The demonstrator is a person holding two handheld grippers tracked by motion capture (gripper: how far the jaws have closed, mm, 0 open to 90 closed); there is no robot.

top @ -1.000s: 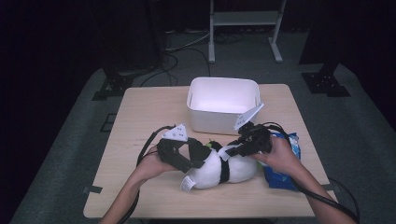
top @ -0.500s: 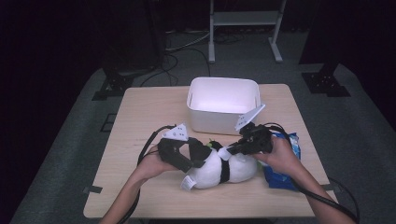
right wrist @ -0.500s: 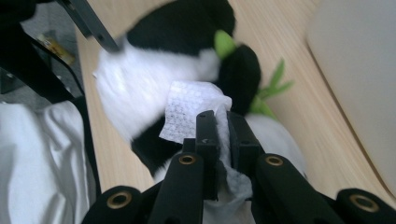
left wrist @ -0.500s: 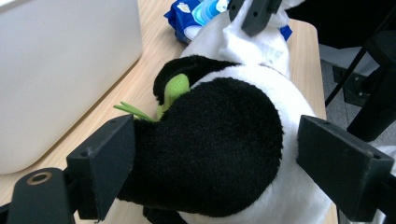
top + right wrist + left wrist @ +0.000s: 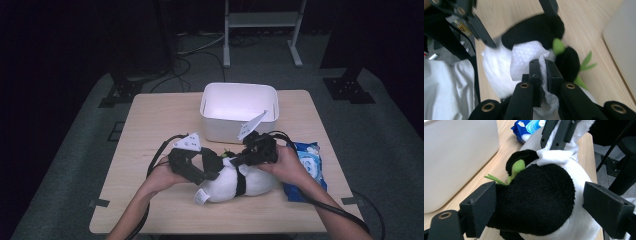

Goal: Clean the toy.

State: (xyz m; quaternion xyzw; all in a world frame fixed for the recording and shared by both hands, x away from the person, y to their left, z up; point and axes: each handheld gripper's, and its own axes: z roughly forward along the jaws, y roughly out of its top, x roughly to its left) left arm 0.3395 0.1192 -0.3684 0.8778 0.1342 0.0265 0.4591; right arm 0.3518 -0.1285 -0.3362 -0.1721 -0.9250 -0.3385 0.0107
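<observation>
You have a light wooden table (image 5: 150,125) in front of you, standing on grey carpet (image 5: 85,140). A white plastic bin (image 5: 239,111) sits at the middle of its far half, open side up, with rounded corners and plain walls. At your near right lies a blue packet (image 5: 311,165) with white and light-blue print, flat on the table and close to the right edge. Beyond the far edge you see a white metal stand (image 5: 262,25) on the floor, black cables (image 5: 200,52) trailing beside it, and dark stand feet (image 5: 350,87) at either side. The room behind is dark.
</observation>
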